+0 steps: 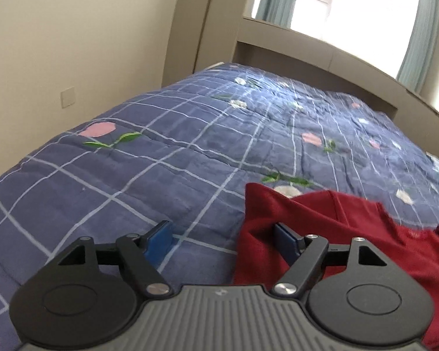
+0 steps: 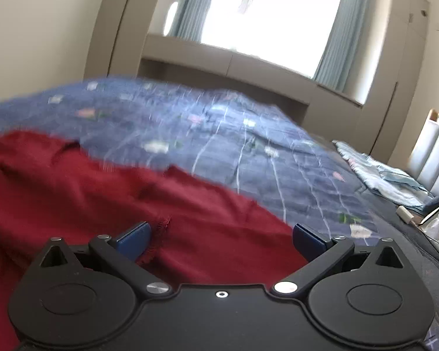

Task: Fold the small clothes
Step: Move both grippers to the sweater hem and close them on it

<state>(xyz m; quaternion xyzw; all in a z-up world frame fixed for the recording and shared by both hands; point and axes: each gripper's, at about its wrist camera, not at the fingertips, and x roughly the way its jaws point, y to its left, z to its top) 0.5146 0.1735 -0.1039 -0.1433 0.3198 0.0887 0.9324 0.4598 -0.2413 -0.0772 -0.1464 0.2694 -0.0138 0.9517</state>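
Left tool [image 1: 224, 241]: blue pads spread wide, nothing pinched; its left pad [image 1: 158, 241] sits over bare quilt, its right pad [image 1: 286, 241] over the edge of the red garment [image 1: 351, 234]. Right tool [image 2: 221, 239]: blue pads spread as wide, nothing pinched; red cloth lies under and between them, and a frayed or stitched hem runs just beside its left pad [image 2: 133, 241]. Whether any pad touches the cloth cannot be told. The red garment [image 2: 87, 181] lies loose and rumpled on the blue checked quilt [image 1: 161, 152] of the bed. In the left wrist view it occupies the lower right, its near-left border rising from the tool toward a raised corner further up the bed; the rest spreads away to the right and out of frame. In the right wrist view it fills the left and centre, its far edge slanting from upper left down to lower right, so the long axis appears to run across the bed between the two tools; which end is neck or hem cannot be told, and this view is motion-blurred. Beyond, to the right: a pale blue folded cloth [image 2: 383, 175] near the padded headboard [image 2: 433, 152]. Window with curtains [image 2: 330, 55] behind the bed.
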